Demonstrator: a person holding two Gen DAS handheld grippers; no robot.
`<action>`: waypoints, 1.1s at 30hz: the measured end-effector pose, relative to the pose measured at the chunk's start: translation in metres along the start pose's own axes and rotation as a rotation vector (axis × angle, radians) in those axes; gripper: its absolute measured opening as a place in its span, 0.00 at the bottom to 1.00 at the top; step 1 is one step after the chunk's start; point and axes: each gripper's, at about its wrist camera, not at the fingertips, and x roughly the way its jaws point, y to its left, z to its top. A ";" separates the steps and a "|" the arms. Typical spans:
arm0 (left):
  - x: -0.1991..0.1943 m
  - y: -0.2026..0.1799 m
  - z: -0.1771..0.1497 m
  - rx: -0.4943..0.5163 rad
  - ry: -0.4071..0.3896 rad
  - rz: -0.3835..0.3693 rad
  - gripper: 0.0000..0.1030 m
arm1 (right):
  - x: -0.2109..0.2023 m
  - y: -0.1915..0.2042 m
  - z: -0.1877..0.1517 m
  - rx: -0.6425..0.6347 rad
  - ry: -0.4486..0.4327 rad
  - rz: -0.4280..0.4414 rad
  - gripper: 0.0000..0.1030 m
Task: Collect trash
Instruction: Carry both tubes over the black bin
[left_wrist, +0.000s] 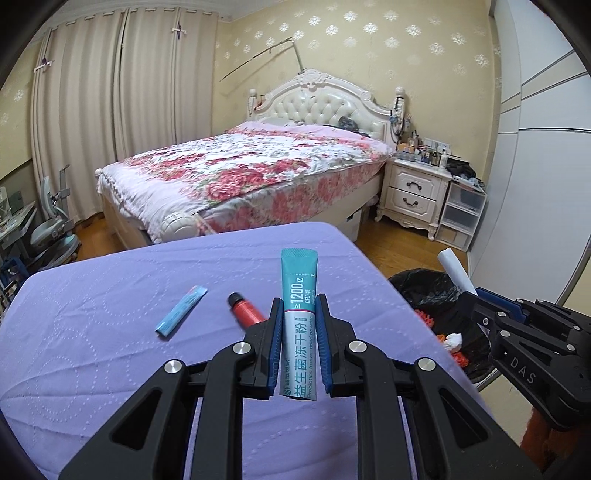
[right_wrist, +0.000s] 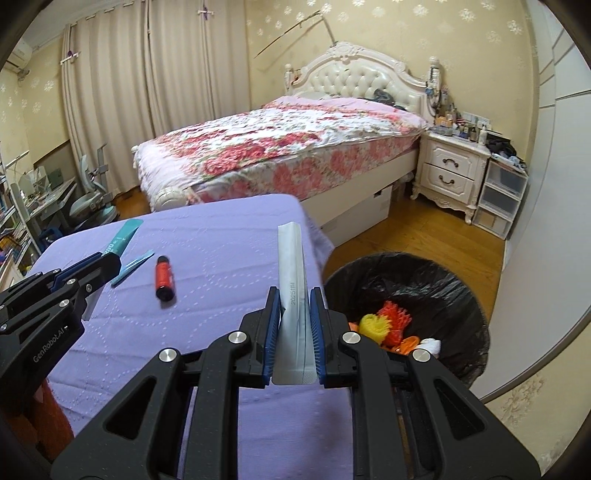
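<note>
My left gripper is shut on a teal and white probiotic sachet and holds it upright above the purple table. My right gripper is shut on a silver-white sachet, held upright near the table's right edge beside the black-lined trash bin. The right gripper shows at the right of the left wrist view, with its sachet over the bin. A small blue sachet and a red bottle with a black cap lie on the table.
The bin holds orange, yellow and white scraps. Behind the table stand a floral bed, a white nightstand and plastic drawers. A desk chair stands at the left by the curtains. A white wardrobe lines the right wall.
</note>
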 end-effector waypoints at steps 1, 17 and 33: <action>0.002 -0.005 0.001 0.005 -0.001 -0.007 0.18 | -0.001 -0.006 0.001 0.010 -0.004 -0.010 0.16; 0.049 -0.075 0.014 0.099 0.016 -0.105 0.18 | 0.014 -0.076 0.000 0.099 -0.015 -0.172 0.16; 0.094 -0.114 0.025 0.150 0.044 -0.135 0.18 | 0.034 -0.114 0.002 0.147 -0.016 -0.232 0.16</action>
